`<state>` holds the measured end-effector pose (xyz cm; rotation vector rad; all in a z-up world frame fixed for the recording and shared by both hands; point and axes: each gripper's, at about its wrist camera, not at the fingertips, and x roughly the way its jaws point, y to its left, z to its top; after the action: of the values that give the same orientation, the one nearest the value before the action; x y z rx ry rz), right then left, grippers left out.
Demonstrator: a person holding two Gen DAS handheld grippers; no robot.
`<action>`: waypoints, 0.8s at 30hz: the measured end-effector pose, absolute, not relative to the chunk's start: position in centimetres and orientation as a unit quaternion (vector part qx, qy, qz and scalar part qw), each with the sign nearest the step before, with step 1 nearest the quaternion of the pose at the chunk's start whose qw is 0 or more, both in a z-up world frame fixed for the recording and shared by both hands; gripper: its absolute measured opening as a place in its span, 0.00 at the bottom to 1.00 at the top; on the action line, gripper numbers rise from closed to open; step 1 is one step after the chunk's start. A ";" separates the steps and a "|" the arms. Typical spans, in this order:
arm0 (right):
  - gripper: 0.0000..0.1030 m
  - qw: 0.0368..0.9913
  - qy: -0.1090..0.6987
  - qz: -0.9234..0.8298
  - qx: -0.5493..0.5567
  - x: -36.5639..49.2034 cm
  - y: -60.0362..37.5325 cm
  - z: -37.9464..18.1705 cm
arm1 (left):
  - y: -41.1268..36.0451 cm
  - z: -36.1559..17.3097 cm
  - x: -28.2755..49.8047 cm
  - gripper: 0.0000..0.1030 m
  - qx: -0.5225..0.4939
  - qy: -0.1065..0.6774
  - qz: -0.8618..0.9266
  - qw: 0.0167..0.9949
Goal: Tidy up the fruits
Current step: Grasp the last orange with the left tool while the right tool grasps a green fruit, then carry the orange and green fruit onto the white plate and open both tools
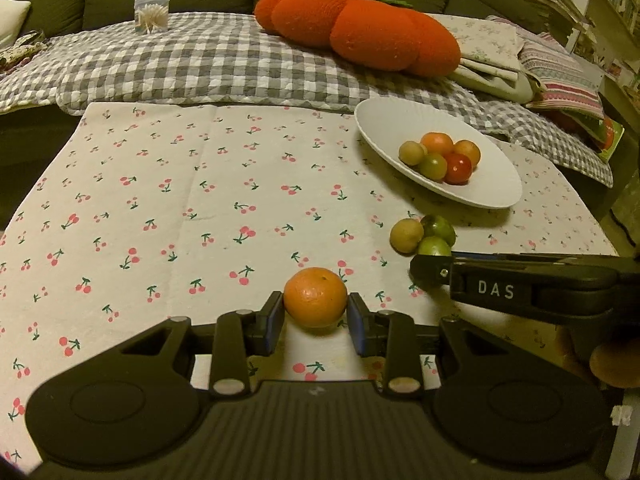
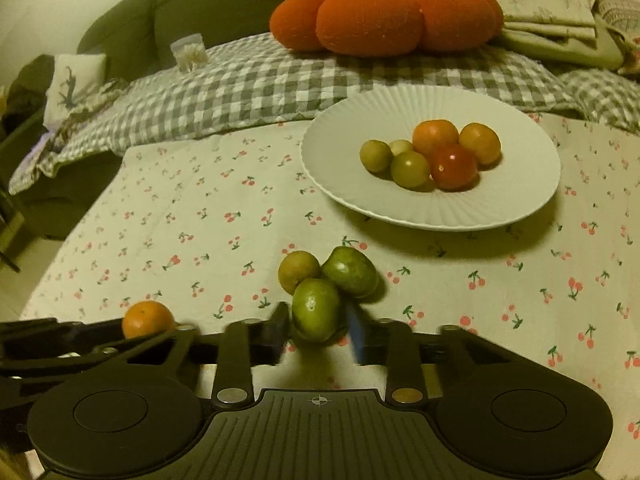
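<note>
The left gripper (image 1: pixel 315 314) grips the orange (image 1: pixel 315 297) at bottom centre of its view, and the right gripper (image 2: pixel 316 330) is clamped on the nearest green lime (image 2: pixel 315 314) low in its own frame, touching a second lime (image 2: pixel 351 272) and a yellowish fruit (image 2: pixel 298 271). Judging from this, both should lift straight up first, so the neighbours are not nudged. The white plate (image 2: pixel 520 200), upper right, has bare rim for setting each fruit down gently.
</note>
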<state>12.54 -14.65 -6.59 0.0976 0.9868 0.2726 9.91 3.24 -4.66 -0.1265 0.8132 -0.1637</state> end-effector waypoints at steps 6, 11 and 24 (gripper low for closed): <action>0.24 0.870 0.472 0.137 0.051 12.4 -14.7 -5.8 | 3.4 -4.4 9.9 0.31 -0.067 0.393 -0.076 0.914; 0.24 0.868 0.472 0.139 0.062 12.0 -15.0 -4.7 | 3.3 -3.9 9.9 0.31 -0.072 0.390 -0.075 0.915; 0.24 0.870 0.463 0.148 0.085 11.1 -16.2 -2.3 | 2.7 -2.9 9.9 0.31 -0.078 0.382 -0.077 0.918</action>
<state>11.13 -16.24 -2.31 0.1776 0.9675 0.3104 9.92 2.70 -2.86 -0.1601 0.7849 -0.1593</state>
